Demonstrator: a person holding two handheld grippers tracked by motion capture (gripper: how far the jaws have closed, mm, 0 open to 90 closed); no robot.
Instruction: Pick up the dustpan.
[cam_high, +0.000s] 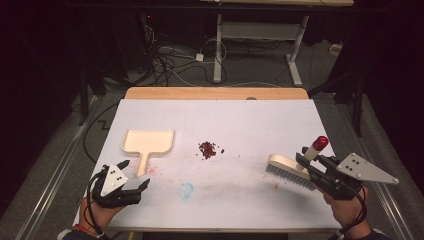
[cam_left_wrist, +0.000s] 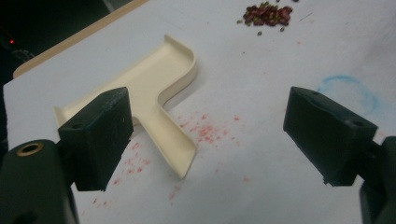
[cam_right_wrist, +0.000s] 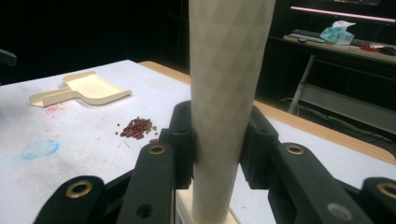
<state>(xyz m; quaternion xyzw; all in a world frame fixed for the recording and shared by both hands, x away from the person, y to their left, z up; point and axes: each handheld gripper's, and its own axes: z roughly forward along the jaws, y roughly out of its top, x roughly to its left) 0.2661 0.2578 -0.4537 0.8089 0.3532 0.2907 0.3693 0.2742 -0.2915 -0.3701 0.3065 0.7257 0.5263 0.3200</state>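
Worktop (cam_high: 260, 120): white sheet over a wooden top, a strip of wood showing along the far edge; faint red specks and a blue ring mark toward the near edge.

Dustpan (cam_high: 148, 141): cream plastic, lying flat in the left half of the worktop, handle pointing toward the near edge; nothing in it.

Brush (cam_high: 287, 169): pale block with grey bristles, near the right edge, bristles on the sheet; cream handle with a red tip tilting up and away.

Right gripper (cam_high: 311, 167): at the near right corner, jaws pinching the brush handle.

Left gripper (cam_high: 134, 175): at the near left corner, jaws spread wide, nothing between them, just short of the dustpan handle's end.

Beans (cam_high: 208, 149): small dark red heap mid-worktop, between dustpan and brush, a few strays beside it.
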